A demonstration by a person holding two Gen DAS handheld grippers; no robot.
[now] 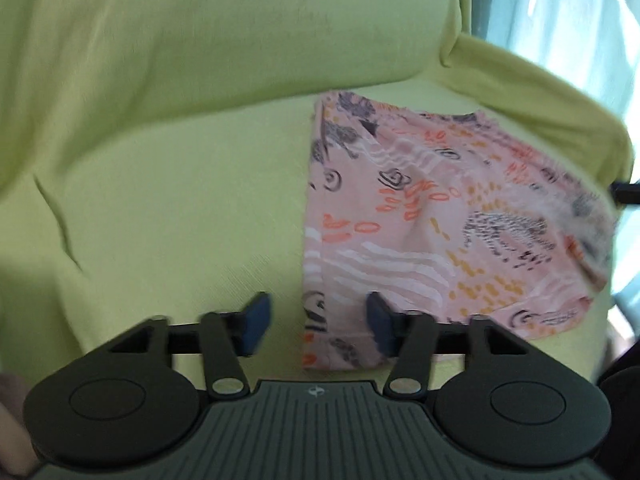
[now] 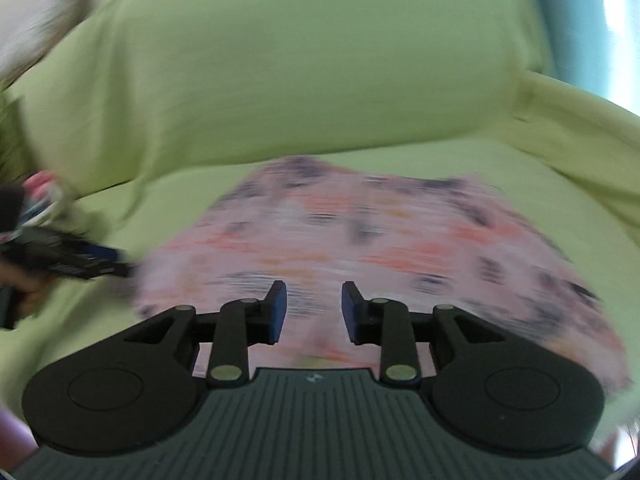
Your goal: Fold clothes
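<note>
Garment: pink patterned cloth [image 1: 432, 216], folded into a flat, roughly four-sided shape with orange dashes, white waves and dark scribbles on it.
Garment position: lying on the seat of the green sofa [image 1: 168, 208], toward the armrest side, back cushion just behind it.
Left gripper [image 1: 318, 322]: fingers spread apart, nothing between them, hovering at the cloth's near left corner; the cloth's left edge runs up between the two blue pads [image 1: 256, 320].
Right gripper [image 2: 314, 312]: jaws also apart and empty, poised over the near edge of the cloth [image 2: 360, 240], which is heavily blurred in this view.
Contact: cannot tell whether either set of pads touches the fabric.
Other tool: the left gripper's dark body [image 2: 72, 260] shows at the left of the right wrist view, just beside the cloth's left corner.
Background: pale blue curtain [image 1: 560, 20] past the armrest.
</note>
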